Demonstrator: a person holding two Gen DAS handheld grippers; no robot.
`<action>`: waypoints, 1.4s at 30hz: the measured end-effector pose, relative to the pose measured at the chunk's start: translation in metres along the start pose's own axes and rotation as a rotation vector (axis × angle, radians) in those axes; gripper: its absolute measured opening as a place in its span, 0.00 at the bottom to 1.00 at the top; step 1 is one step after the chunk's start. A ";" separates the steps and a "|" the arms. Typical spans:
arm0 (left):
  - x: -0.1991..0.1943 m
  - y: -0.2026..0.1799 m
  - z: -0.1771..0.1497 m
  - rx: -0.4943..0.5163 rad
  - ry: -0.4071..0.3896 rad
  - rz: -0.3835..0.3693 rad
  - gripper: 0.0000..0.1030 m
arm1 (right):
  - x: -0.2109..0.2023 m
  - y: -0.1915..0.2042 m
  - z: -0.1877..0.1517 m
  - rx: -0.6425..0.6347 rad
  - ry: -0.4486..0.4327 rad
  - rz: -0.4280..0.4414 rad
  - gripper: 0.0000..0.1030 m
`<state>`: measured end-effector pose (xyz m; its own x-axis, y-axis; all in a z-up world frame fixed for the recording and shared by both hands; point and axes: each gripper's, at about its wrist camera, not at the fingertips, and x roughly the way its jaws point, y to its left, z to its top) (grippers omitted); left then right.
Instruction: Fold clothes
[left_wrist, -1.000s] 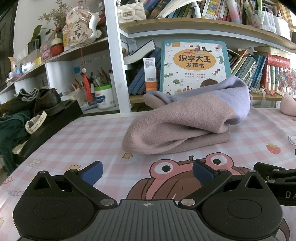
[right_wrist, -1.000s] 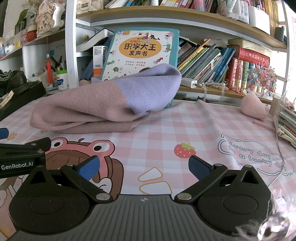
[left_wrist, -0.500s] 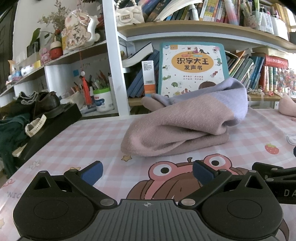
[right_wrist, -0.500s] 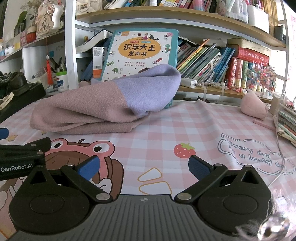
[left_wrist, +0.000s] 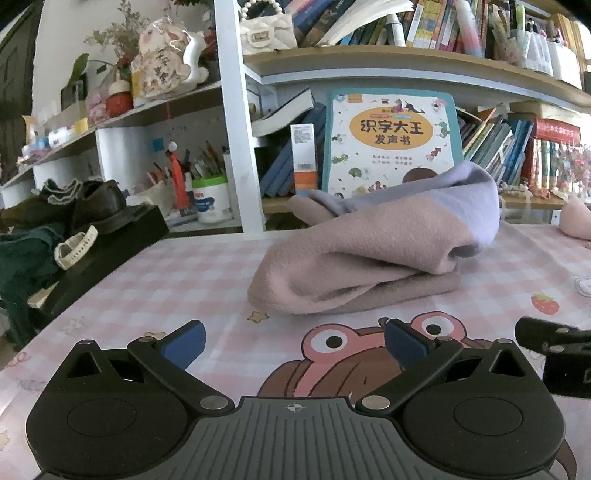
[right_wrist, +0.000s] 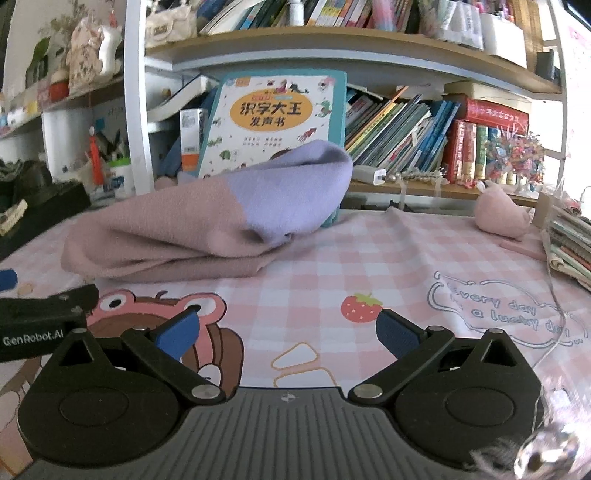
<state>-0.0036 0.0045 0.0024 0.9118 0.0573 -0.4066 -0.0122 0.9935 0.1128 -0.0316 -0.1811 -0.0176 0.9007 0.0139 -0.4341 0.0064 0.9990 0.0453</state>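
Observation:
A pink and lavender garment (left_wrist: 373, 254) lies folded in a bundle on the pink checked tablecloth (left_wrist: 177, 280), near the back of the table. It also shows in the right wrist view (right_wrist: 221, 225). My left gripper (left_wrist: 293, 341) is open and empty, low over the cloth, a short way in front of the garment. My right gripper (right_wrist: 288, 328) is open and empty, in front of and to the right of the garment. Each gripper's body shows at the edge of the other's view.
A bookshelf with a large picture book (left_wrist: 391, 144) stands right behind the garment. A black box with shoes (left_wrist: 92, 206) is at the left. A pink plush (right_wrist: 498, 214) and a stack of papers (right_wrist: 569, 243) sit at the right.
Both grippers have drawn back slightly and risen a little from the garment; the garment lies still. The jaws stay open.

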 end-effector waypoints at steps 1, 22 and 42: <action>-0.001 0.000 0.000 -0.001 -0.005 0.003 1.00 | 0.000 -0.002 0.000 0.008 0.000 0.009 1.00; 0.005 0.000 0.022 0.051 -0.023 -0.101 1.00 | -0.009 -0.012 0.030 0.049 -0.045 0.137 1.00; 0.035 0.011 0.077 0.138 -0.076 -0.067 1.00 | 0.029 -0.002 0.066 0.111 0.081 0.296 0.99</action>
<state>0.0601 0.0101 0.0594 0.9372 -0.0217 -0.3482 0.1016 0.9718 0.2129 0.0229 -0.1855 0.0291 0.8331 0.3106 -0.4576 -0.1989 0.9403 0.2761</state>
